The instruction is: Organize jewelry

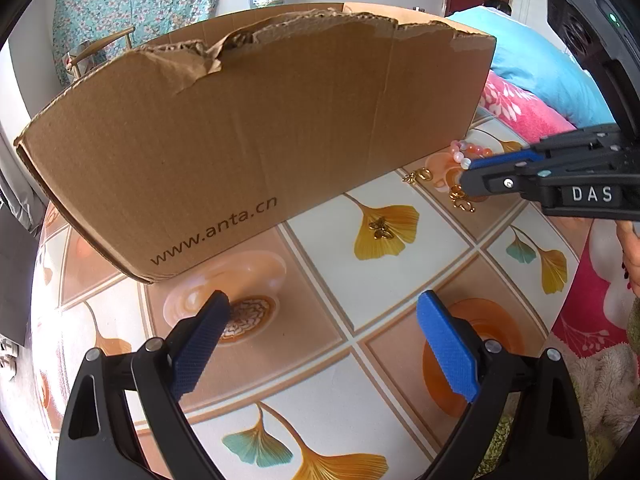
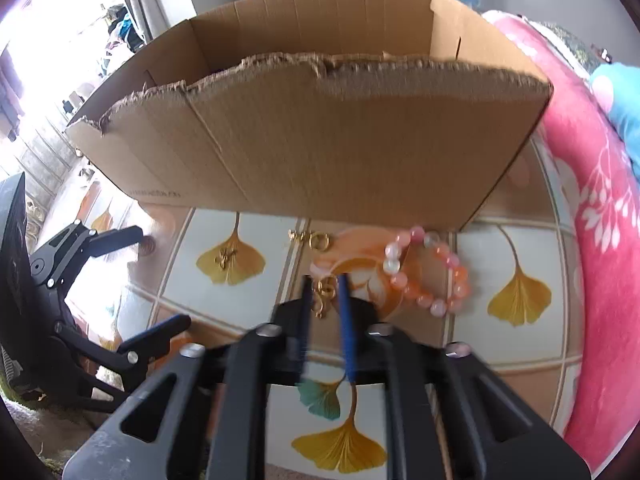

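A pink and orange bead bracelet (image 2: 428, 272) lies on the ginkgo-patterned tabletop (image 2: 516, 256), close to the front wall of an open cardboard box (image 2: 320, 140). My right gripper (image 2: 324, 284) points down beside it, its jaws a narrow gap apart. A small gold piece (image 2: 322, 294) lies between its fingertips, and the pads do not press on it. Another gold piece with a ring (image 2: 316, 240) sits by the box, and a gold butterfly piece (image 1: 382, 232) rests on a yellow leaf. My left gripper (image 1: 325, 300) hovers wide open over bare table.
The box (image 1: 240, 140) has torn top edges and fills the far half of the table. A pink blanket (image 2: 600, 240) and a blue cushion (image 1: 540, 60) lie along the right side. A hand (image 1: 630, 256) shows behind the right gripper (image 1: 466, 176).
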The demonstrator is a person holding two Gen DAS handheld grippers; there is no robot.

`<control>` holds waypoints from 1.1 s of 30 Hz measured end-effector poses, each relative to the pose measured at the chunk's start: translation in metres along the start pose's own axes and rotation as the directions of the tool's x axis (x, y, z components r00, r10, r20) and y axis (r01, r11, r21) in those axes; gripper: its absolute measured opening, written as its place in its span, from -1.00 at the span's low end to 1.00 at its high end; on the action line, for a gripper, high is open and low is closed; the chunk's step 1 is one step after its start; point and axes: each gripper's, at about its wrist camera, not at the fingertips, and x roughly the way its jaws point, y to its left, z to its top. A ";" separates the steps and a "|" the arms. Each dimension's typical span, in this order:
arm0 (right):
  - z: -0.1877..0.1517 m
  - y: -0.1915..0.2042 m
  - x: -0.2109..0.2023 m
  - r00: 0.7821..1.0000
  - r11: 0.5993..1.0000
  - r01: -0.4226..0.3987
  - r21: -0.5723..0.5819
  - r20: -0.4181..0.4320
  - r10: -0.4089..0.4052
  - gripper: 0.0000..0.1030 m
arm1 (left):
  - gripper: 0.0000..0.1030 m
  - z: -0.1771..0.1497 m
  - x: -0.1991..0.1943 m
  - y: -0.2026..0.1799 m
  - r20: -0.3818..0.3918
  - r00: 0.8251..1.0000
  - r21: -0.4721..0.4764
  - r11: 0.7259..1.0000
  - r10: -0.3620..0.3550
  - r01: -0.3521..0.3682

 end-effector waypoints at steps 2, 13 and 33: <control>0.004 0.003 0.004 1.000 1.000 0.005 -0.017 -0.011 -0.005 -0.59 | 0.80 0.000 0.000 0.000 0.001 1.000 0.001 1.000 0.000 0.000; 0.001 0.010 0.018 0.999 1.000 -0.001 -0.005 -0.032 0.001 -0.90 | 0.80 0.000 0.000 -0.001 0.001 1.000 0.001 1.000 -0.001 0.001; 0.000 0.016 0.022 0.999 1.000 -0.014 -0.012 -0.034 0.013 -0.90 | 0.81 0.000 0.000 -0.001 0.001 1.000 0.000 1.000 0.000 0.000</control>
